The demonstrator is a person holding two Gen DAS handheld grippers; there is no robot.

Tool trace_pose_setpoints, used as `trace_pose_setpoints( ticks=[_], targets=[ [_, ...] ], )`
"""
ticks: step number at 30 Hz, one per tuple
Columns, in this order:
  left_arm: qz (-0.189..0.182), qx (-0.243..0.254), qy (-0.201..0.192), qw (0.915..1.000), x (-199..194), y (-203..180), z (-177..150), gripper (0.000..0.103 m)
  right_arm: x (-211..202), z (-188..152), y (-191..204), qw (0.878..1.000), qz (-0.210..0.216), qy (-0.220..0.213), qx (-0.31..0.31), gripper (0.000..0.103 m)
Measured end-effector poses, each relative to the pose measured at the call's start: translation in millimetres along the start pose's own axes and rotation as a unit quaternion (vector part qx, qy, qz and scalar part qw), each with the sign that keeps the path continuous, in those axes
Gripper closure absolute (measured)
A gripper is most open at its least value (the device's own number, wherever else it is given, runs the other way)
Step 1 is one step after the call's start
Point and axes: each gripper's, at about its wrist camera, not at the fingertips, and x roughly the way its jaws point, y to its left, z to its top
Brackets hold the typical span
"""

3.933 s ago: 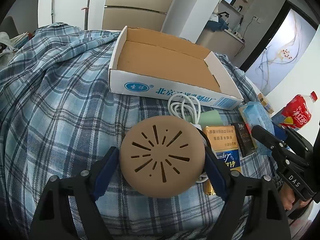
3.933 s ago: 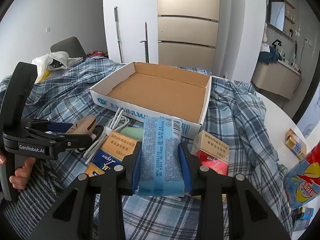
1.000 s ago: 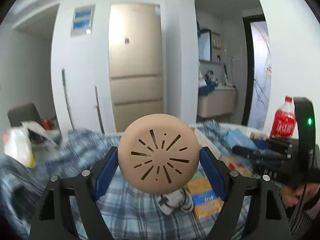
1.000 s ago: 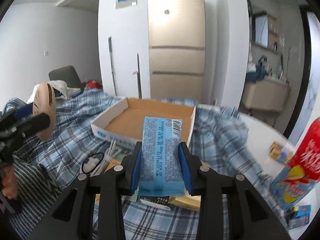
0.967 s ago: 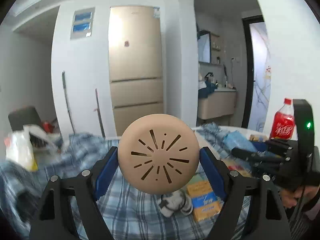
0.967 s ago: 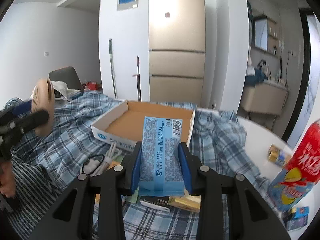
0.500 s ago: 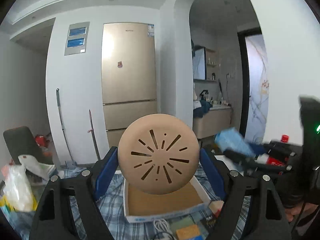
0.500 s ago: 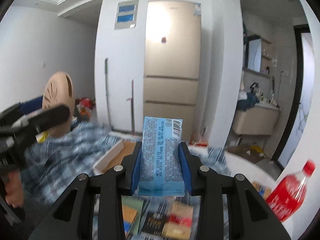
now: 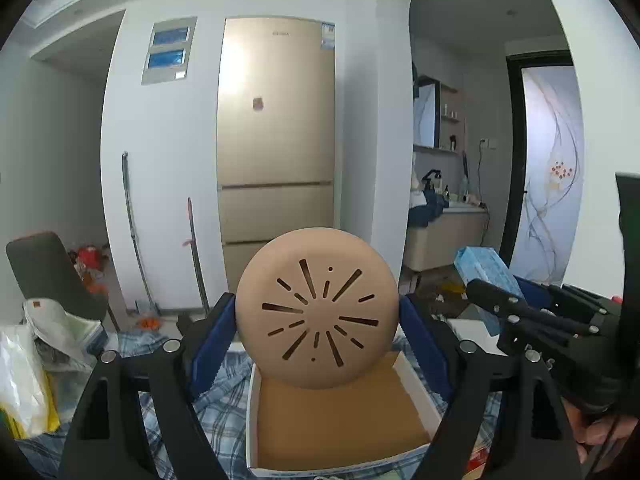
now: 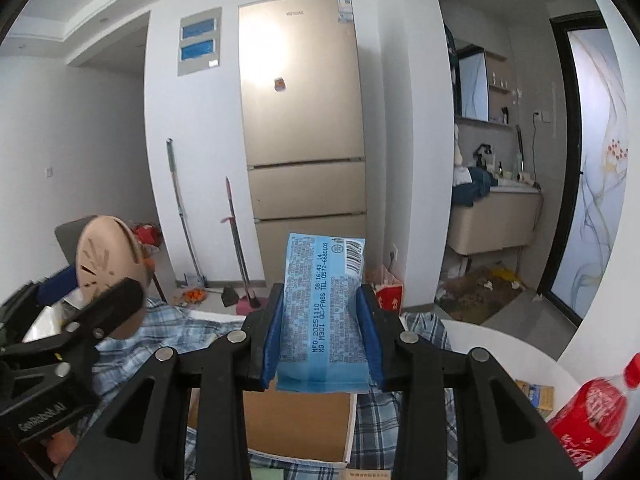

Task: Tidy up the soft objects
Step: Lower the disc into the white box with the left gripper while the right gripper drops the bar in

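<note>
Tissue pack [image 10: 323, 312], pale blue with a barcode at its top, sits upright between the blue pads [image 10: 270, 330] of the right gripper [image 10: 322, 334], whose fingers are drawn narrow and pressing on both its sides. It hangs in the air above the open cardboard box [image 10: 296, 426] on the plaid cloth [image 10: 424, 330]. Over on the other side, the left gripper [image 9: 317, 328] has its fingers set wide around a round tan disc [image 9: 317, 308] with slits fanning out from its middle, blue pads [image 9: 212, 334] touching the disc's left and right edges. That disc is held up above the near end of the same box [image 9: 340, 416], whose brown floor shows bare below it. From the left wrist view the right gripper [image 9: 486, 292] shows at the right edge with the blue pack [image 9: 486, 270] clamped in it. A red drink bottle [image 10: 588, 412] stands at the right on the white tabletop [image 10: 492, 348]. A tall beige fridge [image 10: 304, 112] fills the wall behind, with two mops [image 10: 180, 208] leaning beside it.
</note>
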Motion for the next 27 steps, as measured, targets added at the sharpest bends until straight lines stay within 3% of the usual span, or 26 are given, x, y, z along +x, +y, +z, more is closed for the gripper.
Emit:
trace_pose_setpoints(
  ticks=[3,5,11,17,20,22,27],
  targets=[
    [-0.002,-0.012,0.024,0.9996,20,8,-12,0.02,19,-18,4,1.0,-0.013,0.02,-0.017,0.069],
    [0.002,-0.006,0.038,0.9993,30,10,-20,0.02,36,-31,5,0.999,0.003,0.053,-0.014,0.069],
    [-0.011,-0.01,0.13,0.9914,76,19,-57,0.02,74,-62,8,0.993,0.016,0.118,-0.017,0.069],
    [0.003,-0.017,0.185,0.9825,103,29,-84,0.02,106,-96,11,0.977,0.054,0.205,-0.012,0.069],
    [0.024,-0.015,0.189,0.9815,110,35,-98,0.02,121,-112,10,0.968,0.041,0.245,-0.017,0.069],
    [0.014,-0.03,0.209,0.9774,118,40,-107,0.02,133,-122,5,0.958,0.021,0.285,-0.012,0.069],
    [0.01,-0.031,0.238,0.9708,130,44,-121,0.02,145,-134,-9,0.95,0.026,0.311,0.01,0.069]
  ],
)
